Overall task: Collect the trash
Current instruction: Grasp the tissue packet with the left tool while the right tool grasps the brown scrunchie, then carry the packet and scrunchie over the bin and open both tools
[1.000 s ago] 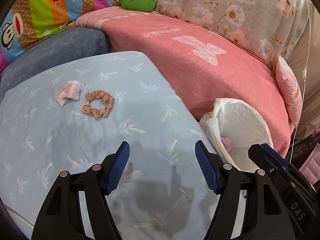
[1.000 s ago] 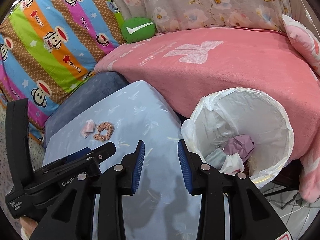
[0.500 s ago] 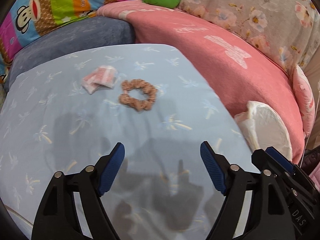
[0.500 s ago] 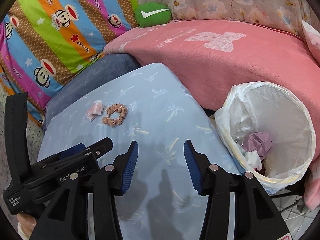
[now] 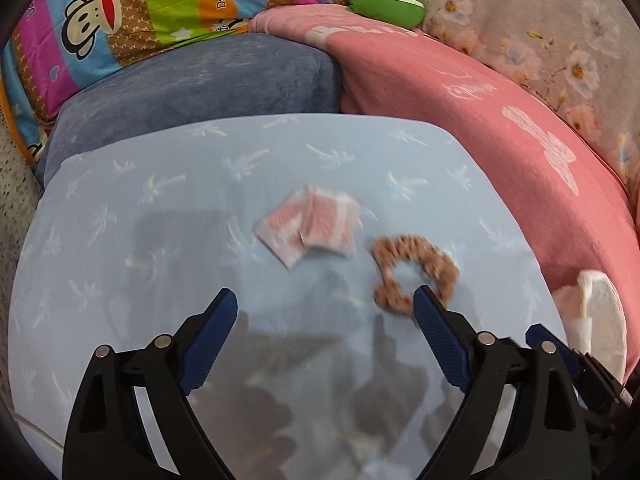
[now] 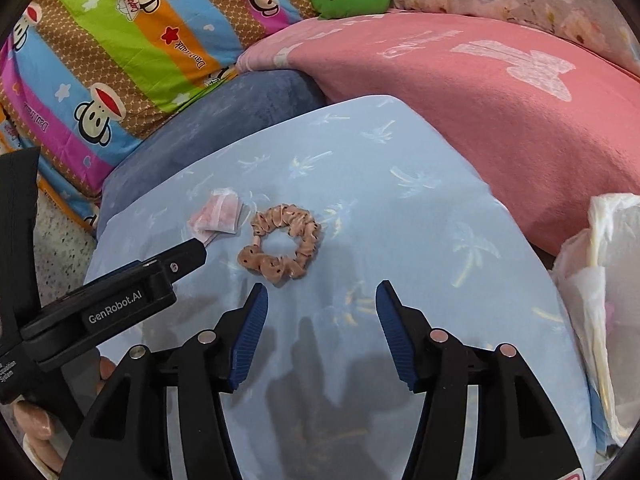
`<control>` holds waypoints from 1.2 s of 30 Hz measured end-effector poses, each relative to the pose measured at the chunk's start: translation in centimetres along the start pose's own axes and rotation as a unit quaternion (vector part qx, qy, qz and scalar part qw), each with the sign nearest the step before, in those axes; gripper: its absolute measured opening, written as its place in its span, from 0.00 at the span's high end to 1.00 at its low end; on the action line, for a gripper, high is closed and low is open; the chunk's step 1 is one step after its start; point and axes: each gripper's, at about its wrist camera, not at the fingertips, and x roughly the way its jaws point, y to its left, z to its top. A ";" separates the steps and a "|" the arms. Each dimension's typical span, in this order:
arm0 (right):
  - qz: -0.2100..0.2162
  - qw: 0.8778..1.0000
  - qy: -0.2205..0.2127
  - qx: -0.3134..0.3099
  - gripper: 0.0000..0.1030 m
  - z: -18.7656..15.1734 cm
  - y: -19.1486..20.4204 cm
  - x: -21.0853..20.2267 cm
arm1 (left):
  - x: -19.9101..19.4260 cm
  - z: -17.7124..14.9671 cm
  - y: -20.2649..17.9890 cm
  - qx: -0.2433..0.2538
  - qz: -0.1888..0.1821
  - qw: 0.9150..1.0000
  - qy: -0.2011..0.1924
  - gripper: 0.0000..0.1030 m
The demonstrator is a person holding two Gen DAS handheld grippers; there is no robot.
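Both are spread wide and carrying nothing. The left hand-held gripper (image 5: 322, 300) hangs over the light blue cushion (image 5: 160, 240), its right fingertip overlapping the tan scrunchie (image 5: 414, 272) in the lower right middle of the frame; can't tell if it actually touches. The pink-and-white wrapper (image 5: 310, 228) lies dead centre, just left of the scrunchie. In the right view, the right hand-held gripper (image 6: 322, 292) sits just below the scrunchie (image 6: 280, 242), apart from it. The white bin bag (image 6: 604, 280) is at the right edge.
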 end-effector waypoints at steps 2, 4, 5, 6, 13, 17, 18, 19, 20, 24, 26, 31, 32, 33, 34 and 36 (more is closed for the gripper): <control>0.001 1.000 0.002 -0.002 0.41 1.0 0.6 1.3 | 0.9 1.1 0.3 -0.003 0.002 1.000 0.000 0.13; -0.003 1.000 0.002 -0.003 0.41 1.9 1.1 2.6 | 1.9 2.0 0.5 -0.006 0.005 1.000 0.002 0.13; -0.005 1.000 0.003 -0.003 0.41 2.3 1.3 3.2 | 2.3 2.2 0.6 -0.008 0.006 1.000 0.004 0.13; -0.006 1.000 0.004 -0.002 0.41 2.6 1.4 3.7 | 2.9 2.6 0.7 -0.010 0.005 1.000 0.006 0.13; -0.011 1.000 0.016 -0.005 0.41 3.4 2.0 6.8 | 5.1 3.2 1.0 -0.022 -0.006 1.000 0.015 0.17; -0.021 0.999 0.018 -0.015 0.53 2.9 2.1 7.6 | 5.7 2.7 1.3 -0.030 -0.027 0.999 0.033 0.50; -0.030 0.999 0.017 -0.021 0.59 2.7 2.3 7.6 | 5.6 2.5 1.3 -0.030 -0.025 0.999 0.030 0.54; -0.038 0.999 0.016 -0.027 0.63 2.6 2.3 7.5 | 5.4 2.4 1.4 -0.029 -0.025 0.999 0.028 0.57; -0.042 0.999 0.016 -0.030 0.72 2.4 2.3 7.5 | 5.2 2.2 1.5 -0.030 -0.028 0.999 0.027 0.60; -0.034 0.999 0.027 -0.017 0.91 1.5 1.5 6.7 | 4.0 1.7 1.3 -0.029 -0.037 0.999 0.023 0.73; -0.025 0.999 0.031 -0.007 0.91 0.8 1.2 5.8 | 3.3 1.3 1.0 -0.028 -0.042 0.999 0.022 0.75; -0.018 1.000 0.017 0.010 0.92 -1.1 0.3 2.7 | 1.3 0.1 -0.7 -0.012 -0.046 0.999 0.013 0.79; -0.017 1.000 0.013 0.013 0.92 -1.4 0.1 2.0 | 0.8 -0.2 -1.1 -0.007 -0.048 0.999 0.012 0.79; -0.015 1.000 0.008 0.017 0.92 -1.7 -0.2 1.1 | 0.5 -0.5 -1.5 -0.005 -0.051 0.999 0.013 0.79; -0.014 1.000 0.004 0.020 0.92 -2.0 -0.5 0.3 | 0.2 -0.7 -1.8 -0.003 -0.054 0.998 0.013 0.79; -0.014 1.000 -0.005 0.026 0.92 -2.3 -1.1 -1.4 | -0.9 -1.3 -2.7 0.003 -0.060 0.998 0.009 0.79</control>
